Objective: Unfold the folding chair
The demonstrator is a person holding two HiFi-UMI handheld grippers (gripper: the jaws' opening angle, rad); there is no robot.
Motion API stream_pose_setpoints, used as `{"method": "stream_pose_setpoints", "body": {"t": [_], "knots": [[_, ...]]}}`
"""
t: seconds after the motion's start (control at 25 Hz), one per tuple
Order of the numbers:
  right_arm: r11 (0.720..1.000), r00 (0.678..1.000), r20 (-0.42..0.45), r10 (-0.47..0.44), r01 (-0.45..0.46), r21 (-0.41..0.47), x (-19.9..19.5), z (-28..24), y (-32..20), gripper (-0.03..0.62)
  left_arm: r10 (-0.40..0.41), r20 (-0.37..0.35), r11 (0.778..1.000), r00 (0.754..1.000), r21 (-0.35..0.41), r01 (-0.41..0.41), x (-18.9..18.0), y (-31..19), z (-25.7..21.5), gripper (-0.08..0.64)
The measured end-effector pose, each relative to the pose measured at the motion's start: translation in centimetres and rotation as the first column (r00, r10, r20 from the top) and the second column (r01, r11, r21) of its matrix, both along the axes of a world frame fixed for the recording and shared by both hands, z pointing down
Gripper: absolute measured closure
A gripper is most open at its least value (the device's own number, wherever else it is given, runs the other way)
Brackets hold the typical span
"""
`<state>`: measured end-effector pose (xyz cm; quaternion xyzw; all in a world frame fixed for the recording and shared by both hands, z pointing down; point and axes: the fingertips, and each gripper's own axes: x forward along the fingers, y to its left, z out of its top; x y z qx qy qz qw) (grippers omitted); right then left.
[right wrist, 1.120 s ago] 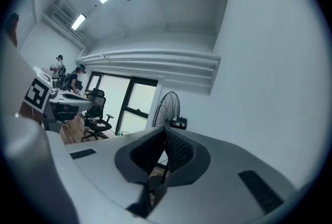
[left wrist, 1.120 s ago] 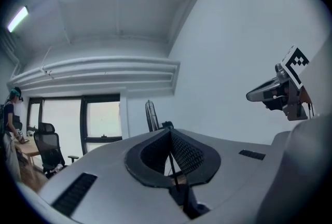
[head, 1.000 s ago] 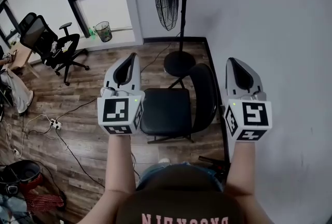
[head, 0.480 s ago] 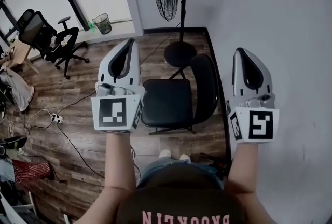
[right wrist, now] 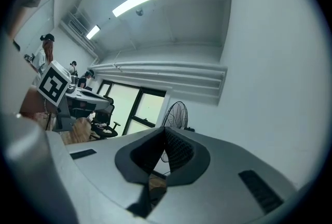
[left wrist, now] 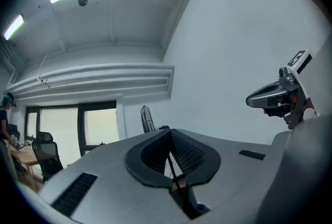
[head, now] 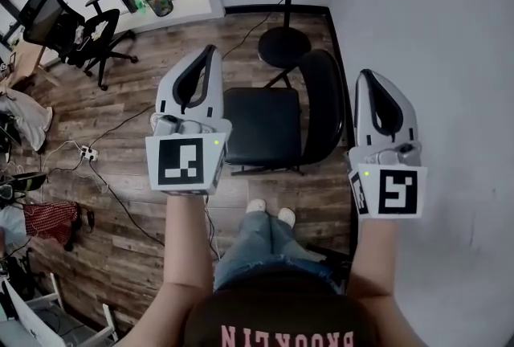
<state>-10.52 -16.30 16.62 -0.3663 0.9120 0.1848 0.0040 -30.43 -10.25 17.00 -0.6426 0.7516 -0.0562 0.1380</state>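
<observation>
Wood-plank floor (head: 120, 116) is being shown from above, with a white wall (head: 450, 32) closing it off at 3 o'clock. At the middle of the head view the folding chair (head: 261, 127) is being left standing on that floor, its black seat lying flat and its backrest (head: 321, 116) turned toward the wall, so it is being judged as already opened out, or very nearly so. A pedestal fan (head: 283, 46) is being kept just behind it at 12 o'clock, and an office chair (head: 64, 28) is being kept well apart at 10 o'clock.

The left claw (head: 207, 56) is being held at 9 o'clock of the chair and the right claw (head: 368, 80) at 3 o'clock, both well above it and touching nothing. In each gripper view the jaws are being pressed fully together with nothing between them. They are probably being carried level and clear of the chair because no grip on it is wanted just now. The person's feet (head: 269, 213) are being kept just in front of the seat at 6 o'clock.
</observation>
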Motion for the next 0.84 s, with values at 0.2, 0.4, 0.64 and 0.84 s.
{"method": "stream_pose_setpoints", "body": {"t": [0.2, 0.4, 0.64, 0.84], "knots": [[0.999, 1.000, -0.016, -0.016, 0.016, -0.039, 0.4, 1.9, 0.0, 0.592, 0.004, -0.002, 1.000, 1.000, 0.004, -0.004, 1.2, 0.4, 1.1, 0.561], [0.999, 1.000, -0.020, -0.021, 0.021, -0.030, 0.8, 1.8, 0.2, 0.592, -0.006, 0.012, 1.000, 1.000, 0.008, 0.006, 1.8, 0.8, 1.0, 0.561], [1.000, 1.000, -0.015, -0.016, 0.016, -0.015, 1.3, 1.3, 0.5, 0.592, -0.007, 0.029, 1.000, 1.000, 0.019, 0.007, 2.2, 1.3, 0.2, 0.560], [1.000, 1.000, -0.019, -0.005, 0.005, -0.022, 1.6, 1.5, 0.6, 0.592, -0.009, 0.045, 1.000, 0.999, 0.010, 0.009, 2.0, 1.6, 0.3, 0.561]]}}
